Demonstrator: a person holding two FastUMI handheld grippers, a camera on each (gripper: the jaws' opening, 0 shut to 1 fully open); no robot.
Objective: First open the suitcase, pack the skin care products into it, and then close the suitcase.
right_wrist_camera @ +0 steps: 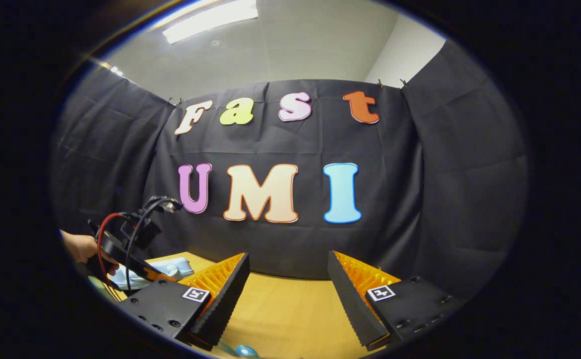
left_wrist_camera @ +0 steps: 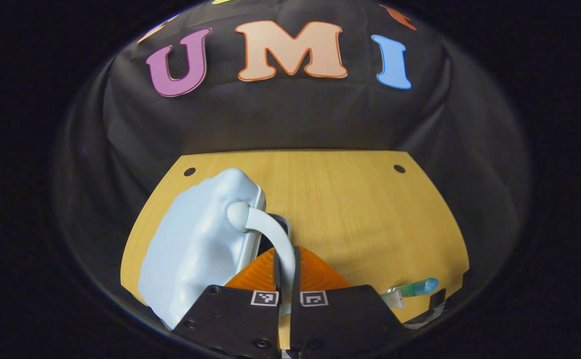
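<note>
Opening is in hand: the pale blue hard suitcase handle is pinched by the left tongs; right tongs are spread, idle. Lid must be lifted next.

Wooden table, light yellow-tan grain, two dark round holes near its far corners, far edge against the black cloth wall. On it, left side: pale blue suitcase, rounded shell, lid partly raised (dark gap at its right edge). Near the front right edge: a small tube with a blue-green end, lying on its side, well apart from the suitcase. Middle of the tabletop bare.
</note>
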